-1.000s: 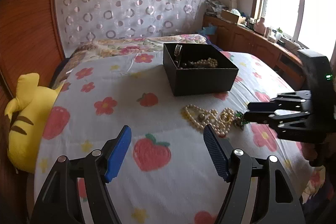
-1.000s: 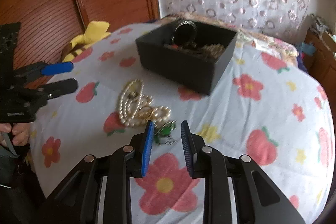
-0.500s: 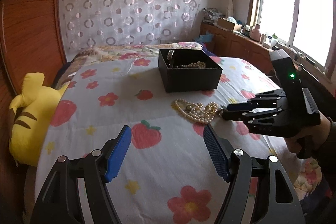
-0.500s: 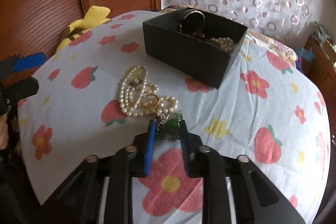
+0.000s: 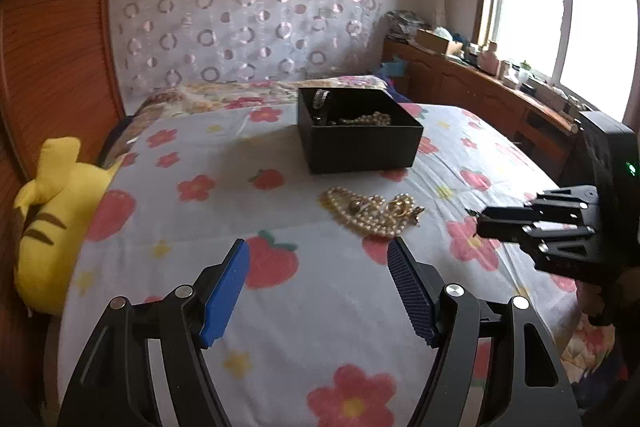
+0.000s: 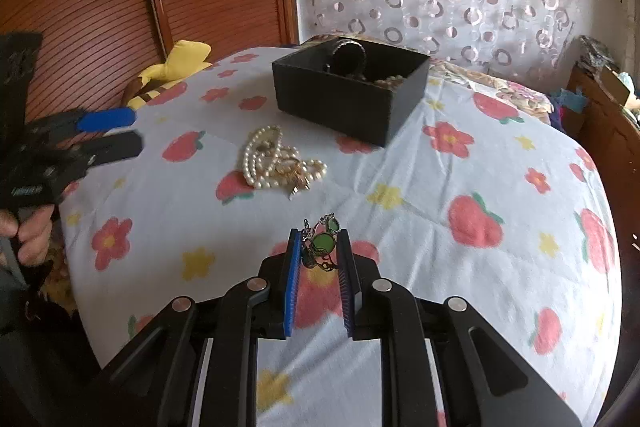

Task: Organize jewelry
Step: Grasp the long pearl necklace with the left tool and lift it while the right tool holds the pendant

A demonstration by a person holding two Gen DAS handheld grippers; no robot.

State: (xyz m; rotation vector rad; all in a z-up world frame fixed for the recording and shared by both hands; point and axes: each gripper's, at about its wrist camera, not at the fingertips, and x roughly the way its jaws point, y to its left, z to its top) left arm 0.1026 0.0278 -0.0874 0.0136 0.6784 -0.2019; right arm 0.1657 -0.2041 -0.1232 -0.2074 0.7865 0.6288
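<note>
A black open box (image 5: 360, 143) stands on the flowered bed and holds a pearl string and a dark bangle; it also shows in the right wrist view (image 6: 352, 95). A pile of pearl necklaces with gold pieces (image 5: 374, 211) lies in front of it, seen too in the right wrist view (image 6: 280, 163). My right gripper (image 6: 319, 247) is shut on a green-stone bracelet (image 6: 322, 243) and holds it above the bedsheet, nearer than the pile. My left gripper (image 5: 318, 263) is open and empty, above the sheet short of the pile.
A yellow plush toy (image 5: 56, 211) lies at the bed's left edge by the wooden headboard (image 5: 48, 47). A wooden sideboard (image 5: 480, 87) with clutter runs under the window on the right. The flowered bedsheet (image 5: 200, 227) covers the bed.
My right gripper closed on the green-stone bracelet, lifted it off the sheet and drew it back from the pearl pile. My left gripper stayed open and shifted slightly.
</note>
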